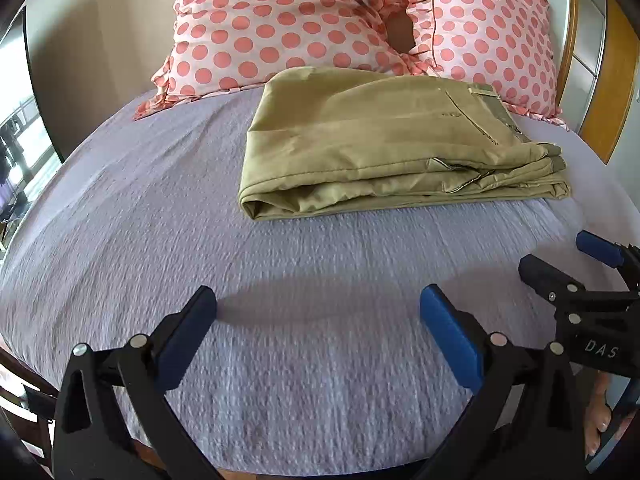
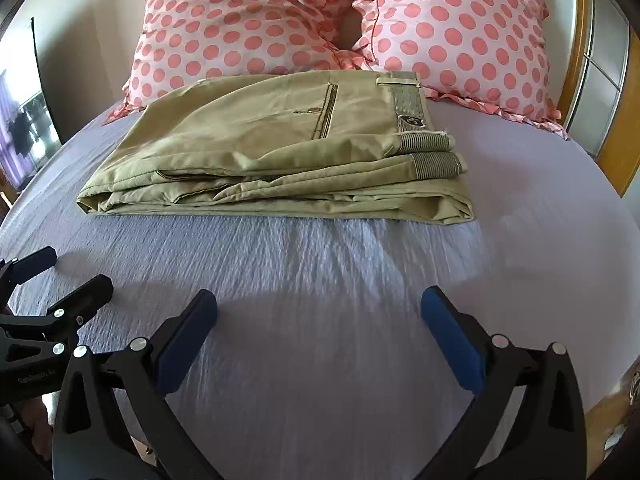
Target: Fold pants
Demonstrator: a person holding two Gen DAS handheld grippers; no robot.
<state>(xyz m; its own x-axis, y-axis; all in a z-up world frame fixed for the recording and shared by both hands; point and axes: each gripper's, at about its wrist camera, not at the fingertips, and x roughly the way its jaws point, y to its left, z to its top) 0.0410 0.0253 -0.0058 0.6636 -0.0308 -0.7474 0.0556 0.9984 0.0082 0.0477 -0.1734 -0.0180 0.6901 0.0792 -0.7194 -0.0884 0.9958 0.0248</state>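
Note:
Khaki pants [image 1: 384,140] lie folded in a flat stack on the lilac bed sheet [image 1: 160,240], just in front of the pillows; they also show in the right wrist view [image 2: 280,152], waistband to the right. My left gripper [image 1: 318,312] is open and empty, low over the sheet well short of the pants. My right gripper [image 2: 319,314] is open and empty too, the same distance back. Each gripper shows at the edge of the other's view, the right one [image 1: 560,258] and the left one [image 2: 76,270].
Two pink polka-dot pillows [image 2: 240,28] [image 2: 464,36] lean against the wall behind the pants. A wooden headboard or frame [image 2: 576,60] runs along the right. A window [image 1: 20,140] is at the far left. Bare sheet [image 2: 540,220] lies around the pants.

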